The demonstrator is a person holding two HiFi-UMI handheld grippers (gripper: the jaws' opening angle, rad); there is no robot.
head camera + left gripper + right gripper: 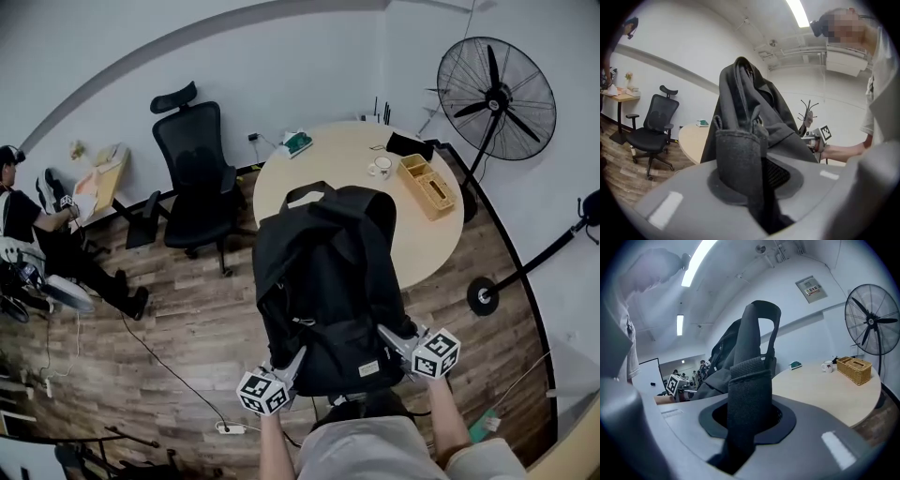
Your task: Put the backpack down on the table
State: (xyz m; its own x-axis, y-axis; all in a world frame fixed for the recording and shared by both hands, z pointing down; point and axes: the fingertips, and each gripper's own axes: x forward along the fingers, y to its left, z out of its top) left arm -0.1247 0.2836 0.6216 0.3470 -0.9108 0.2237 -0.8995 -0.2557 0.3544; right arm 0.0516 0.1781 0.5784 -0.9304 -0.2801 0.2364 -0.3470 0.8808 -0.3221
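A black backpack (328, 281) hangs upright in front of me, over the near edge of the round wooden table (356, 159). My left gripper (286, 367) is shut on a strap at the bag's lower left; in the left gripper view the grey padded strap (738, 159) fills the jaws. My right gripper (396, 340) is shut on a strap at the lower right, and the black webbing strap (750, 394) stands between its jaws in the right gripper view. The bag's base is hidden from me, so contact with the table cannot be told.
On the table sit a wicker basket (427, 185), a mug (381, 167), a black pouch (410, 145) and a green-and-white item (297, 142). A black office chair (197, 178) stands to its left, a pedestal fan (497, 98) to its right. A person (37, 234) sits far left.
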